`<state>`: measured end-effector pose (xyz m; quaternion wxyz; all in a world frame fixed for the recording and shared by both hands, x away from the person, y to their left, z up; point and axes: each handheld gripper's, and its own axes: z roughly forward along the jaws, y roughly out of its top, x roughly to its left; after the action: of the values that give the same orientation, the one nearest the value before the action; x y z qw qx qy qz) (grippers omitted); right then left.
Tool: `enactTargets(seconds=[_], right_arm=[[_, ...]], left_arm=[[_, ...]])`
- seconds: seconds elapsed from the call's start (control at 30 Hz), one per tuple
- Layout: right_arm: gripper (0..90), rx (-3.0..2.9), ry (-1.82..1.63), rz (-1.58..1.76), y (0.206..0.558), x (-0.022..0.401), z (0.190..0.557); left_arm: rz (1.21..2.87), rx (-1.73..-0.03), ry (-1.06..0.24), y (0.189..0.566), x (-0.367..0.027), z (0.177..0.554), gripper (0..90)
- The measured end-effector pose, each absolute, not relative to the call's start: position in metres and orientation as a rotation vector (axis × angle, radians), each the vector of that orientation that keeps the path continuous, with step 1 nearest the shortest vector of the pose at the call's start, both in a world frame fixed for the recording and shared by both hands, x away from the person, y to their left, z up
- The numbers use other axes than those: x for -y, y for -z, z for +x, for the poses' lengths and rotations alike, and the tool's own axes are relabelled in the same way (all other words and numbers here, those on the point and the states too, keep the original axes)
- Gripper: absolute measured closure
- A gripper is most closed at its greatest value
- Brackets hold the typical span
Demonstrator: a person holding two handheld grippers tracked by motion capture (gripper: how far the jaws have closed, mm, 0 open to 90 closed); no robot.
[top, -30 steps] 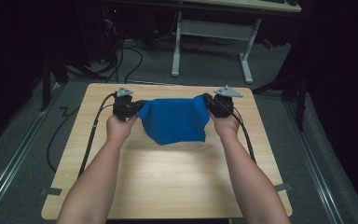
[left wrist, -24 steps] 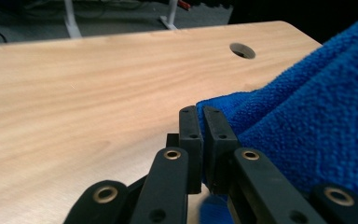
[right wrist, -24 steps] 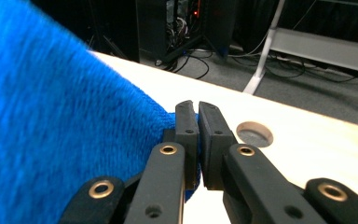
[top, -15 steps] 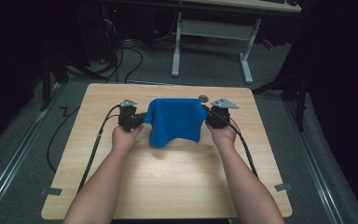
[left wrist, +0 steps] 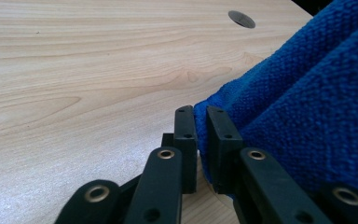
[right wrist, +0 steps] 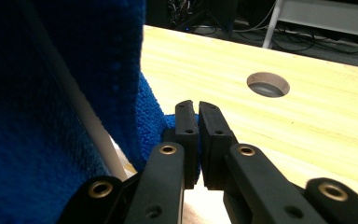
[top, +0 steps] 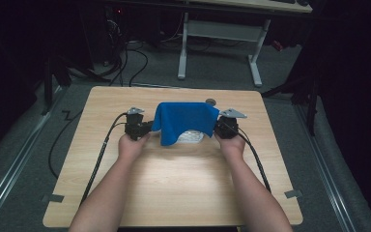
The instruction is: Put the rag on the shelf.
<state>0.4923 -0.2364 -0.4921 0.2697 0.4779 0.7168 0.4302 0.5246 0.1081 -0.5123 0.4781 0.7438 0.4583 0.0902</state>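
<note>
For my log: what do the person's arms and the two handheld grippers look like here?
Both forearms are bare, no sleeves or gloves in view. The left gripper and right gripper are black, each topped by a grey three-cornered plate and trailing a black cable toward the person's side of the table. In the gripper views, the fingers are flat black bars on linked arms with brass-coloured rivets.

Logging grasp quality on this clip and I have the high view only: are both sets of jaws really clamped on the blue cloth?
Observer: Yes. The left gripper has the blue cloth pinched at its edge, jaws nearly together.
Operator: And the right one?
Observer: The right gripper grips a small fold of cloth, jaws almost touching.
Operator: Anything under the cloth?
Observer: The right gripper view shows a thin white edge running beneath it; I cannot tell what it is.
</note>
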Motion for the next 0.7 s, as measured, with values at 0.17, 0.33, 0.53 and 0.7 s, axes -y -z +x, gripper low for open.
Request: enactTargets(seconds=[0.17,0.33,0.53,0.7], right_arm=[[85.2,-1.936,-1.167,1.278,0.492,0.235,0.493],[84.4,-1.936,-1.166,1.282,0.491,0.235,0.492],[79.1,-1.940,-1.165,1.278,0.490,0.235,0.493],[75.1,-1.923,-1.167,1.282,0.484,0.237,0.493]], left_arm=[[1.796,-1.137,-0.230,0.513,-0.113,0.524,77.0],[1.801,-1.139,-0.240,0.513,-0.115,0.523,77.1],[1.802,-1.134,-0.270,0.508,-0.118,0.521,72.6],[1.790,-1.141,-0.308,0.500,-0.125,0.520,65.0]])
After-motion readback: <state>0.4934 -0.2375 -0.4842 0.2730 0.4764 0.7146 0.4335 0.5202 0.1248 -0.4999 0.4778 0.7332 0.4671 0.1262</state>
